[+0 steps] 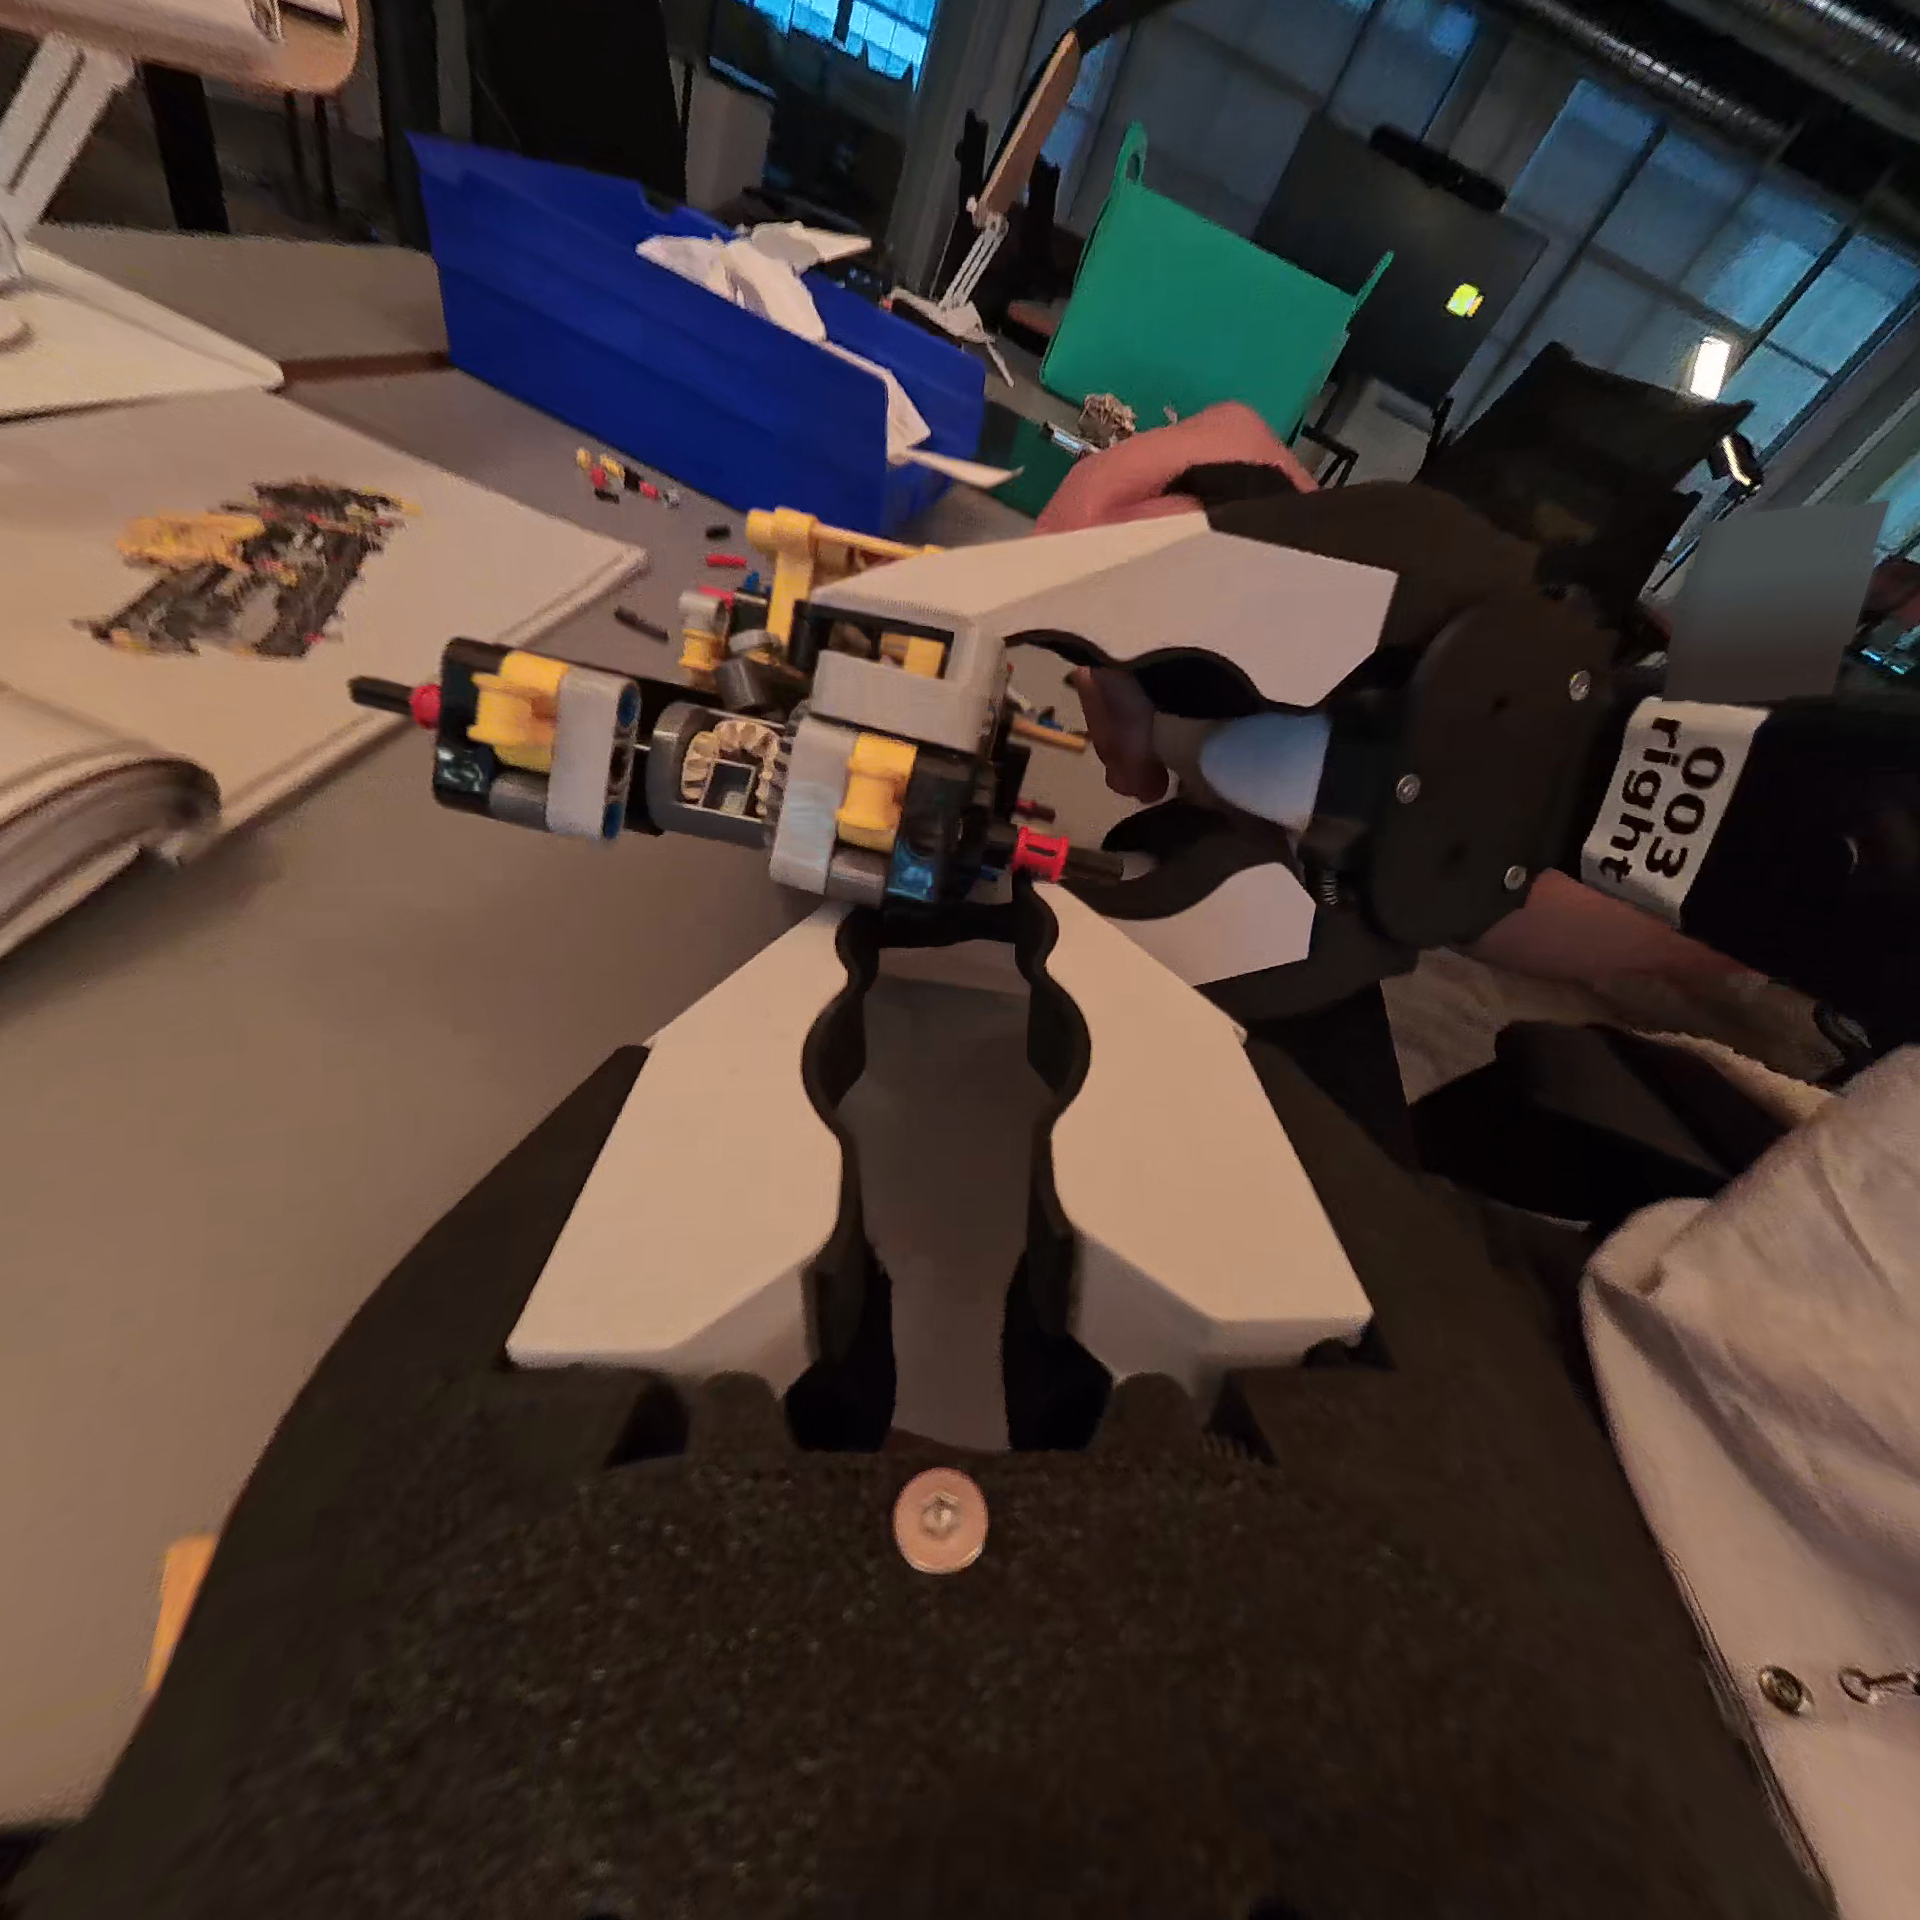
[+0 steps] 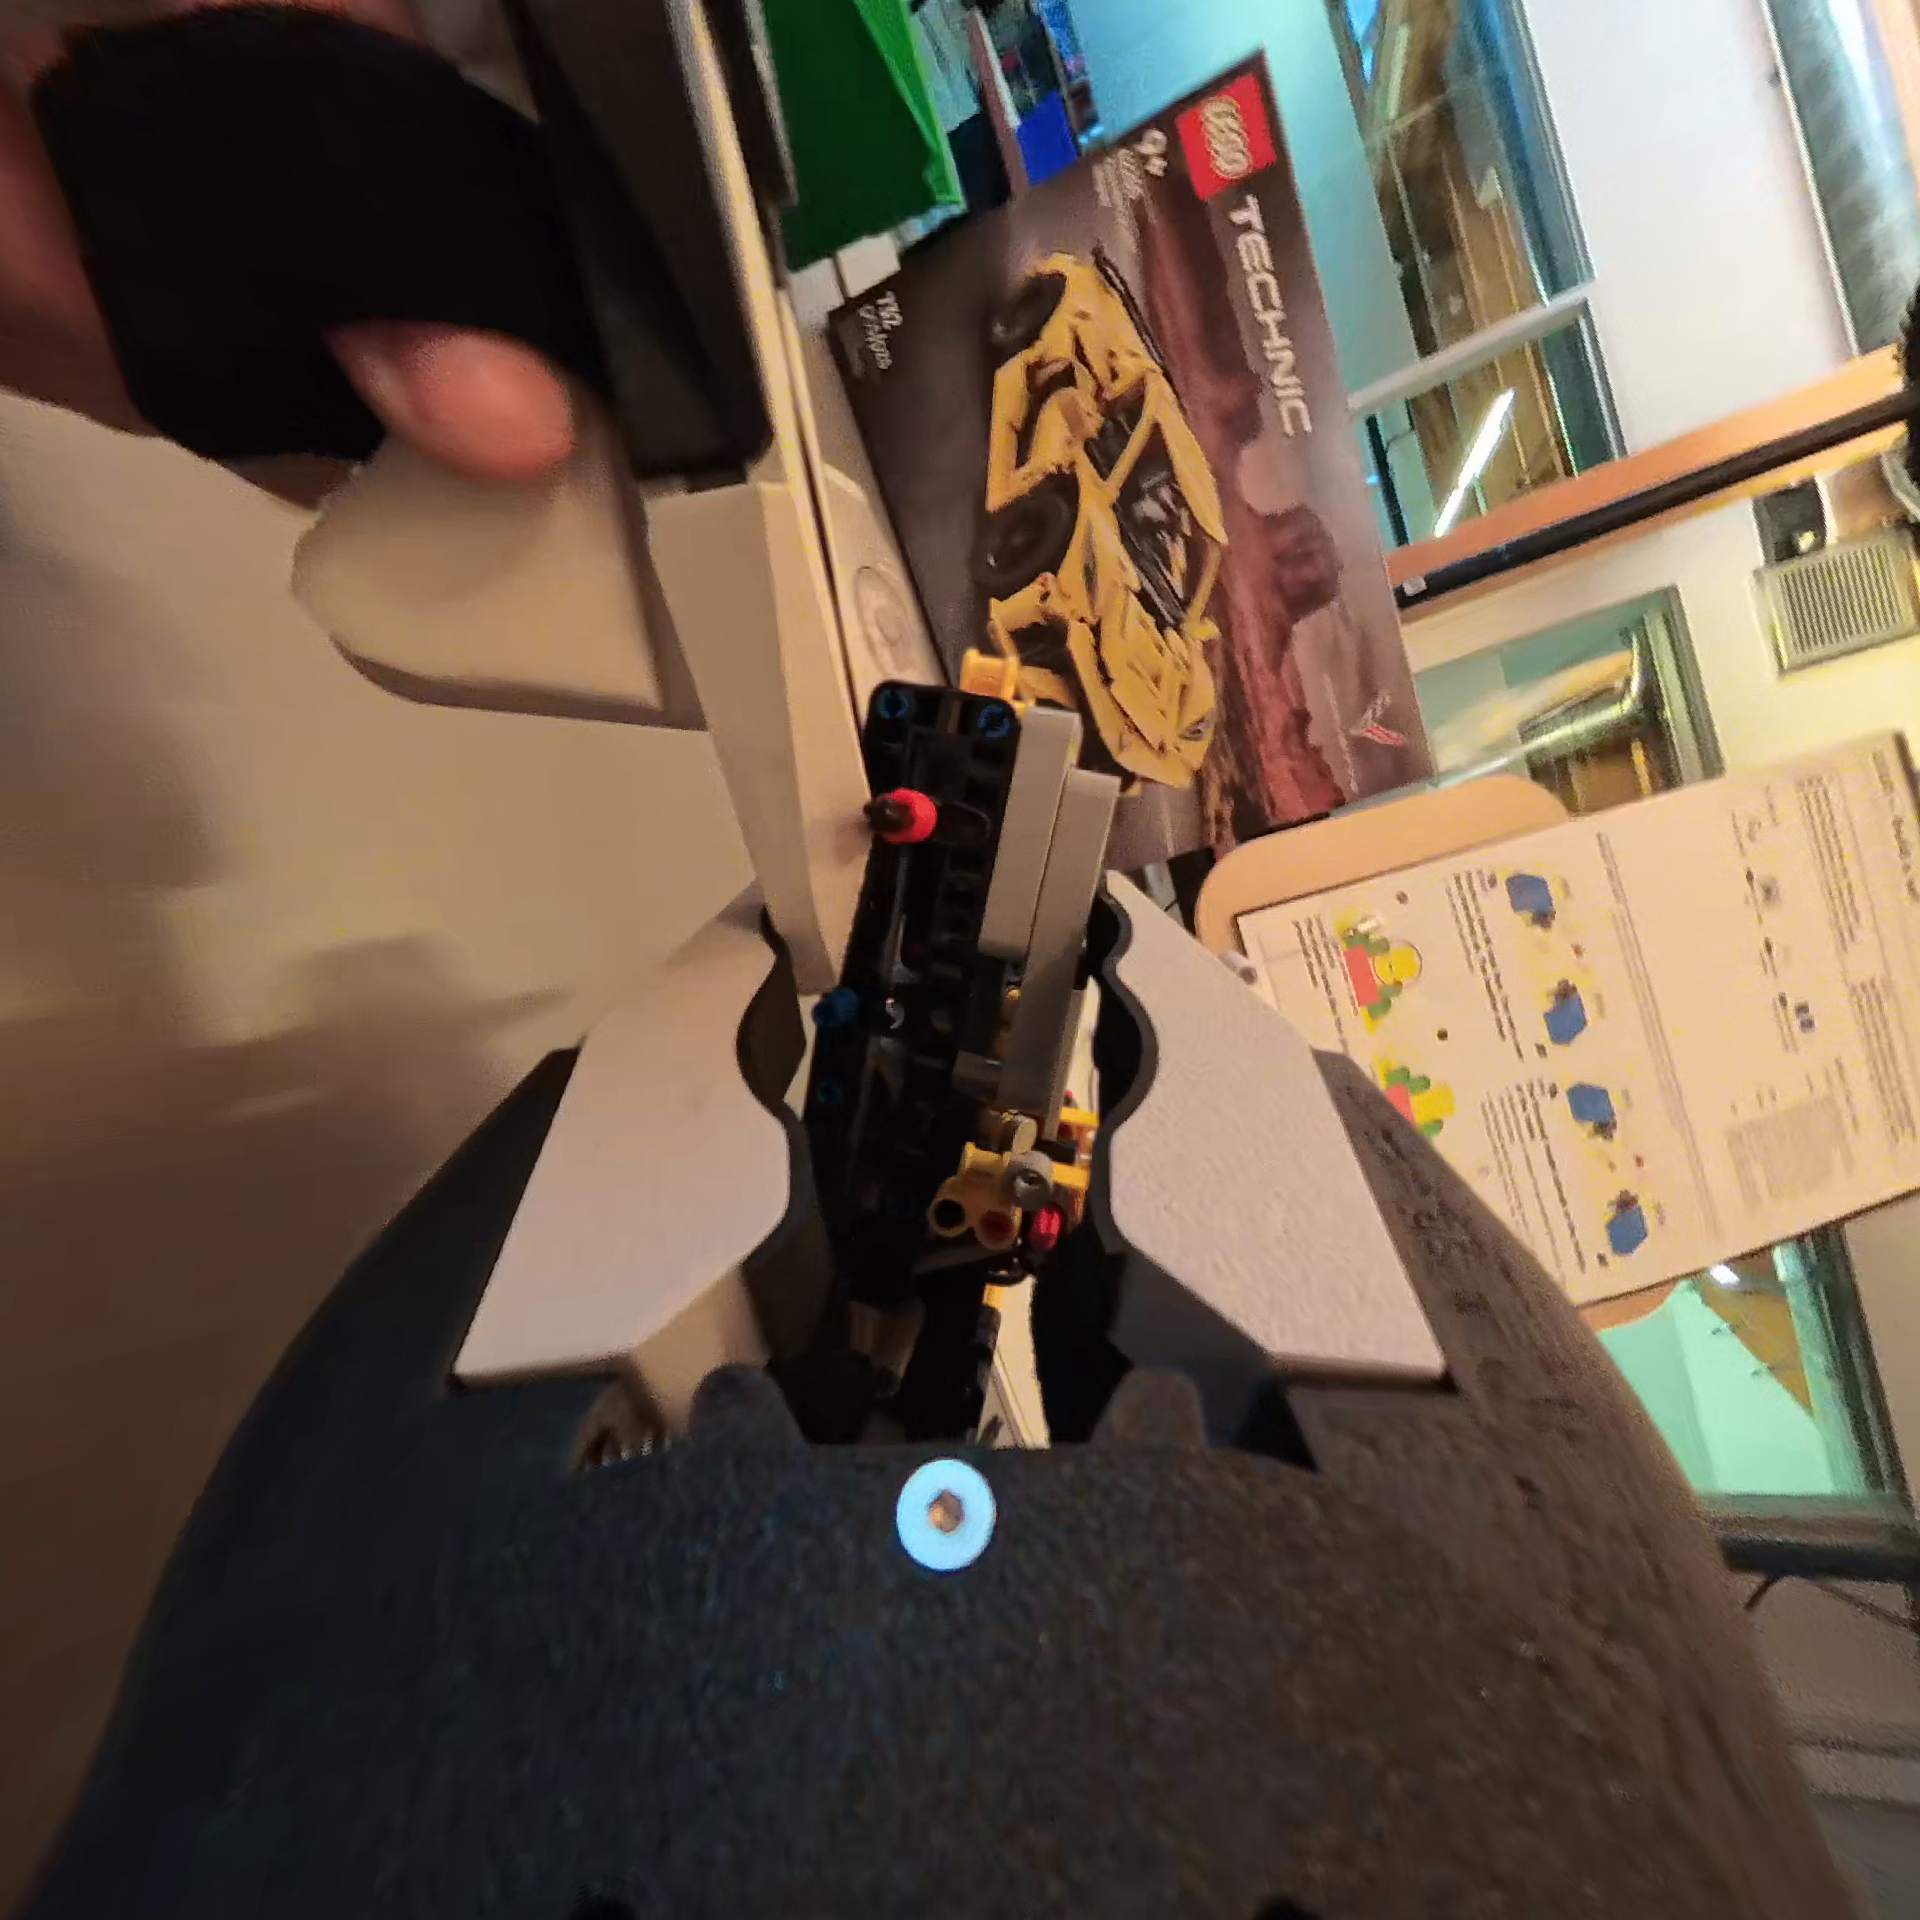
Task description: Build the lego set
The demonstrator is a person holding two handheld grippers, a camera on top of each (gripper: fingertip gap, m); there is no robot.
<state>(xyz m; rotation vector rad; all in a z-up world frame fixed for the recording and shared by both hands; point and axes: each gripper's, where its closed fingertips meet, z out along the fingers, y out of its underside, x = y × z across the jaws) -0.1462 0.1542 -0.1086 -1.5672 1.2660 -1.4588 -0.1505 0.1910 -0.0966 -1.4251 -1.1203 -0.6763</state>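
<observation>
The left gripper [image 1: 940,914] pinches the lego assembly's [image 1: 707,748] underside at its narrow tips; the right gripper [image 2: 951,1049] clamps that assembly deep between its jaws. Beyond the left jaws lie an instruction booklet [image 1: 260,582] and a blue bin [image 1: 665,343]

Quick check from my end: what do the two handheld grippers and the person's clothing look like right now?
Both tongs match: the left gripper and the right gripper each have pale grey, wedge-shaped fingers with wavy black inner pads on a rough, textured black body fixed by a silver centre screw. The right one carries a white label with black writing. A black strap wraps the left hand. A white garment with metal snaps is worn.
</observation>
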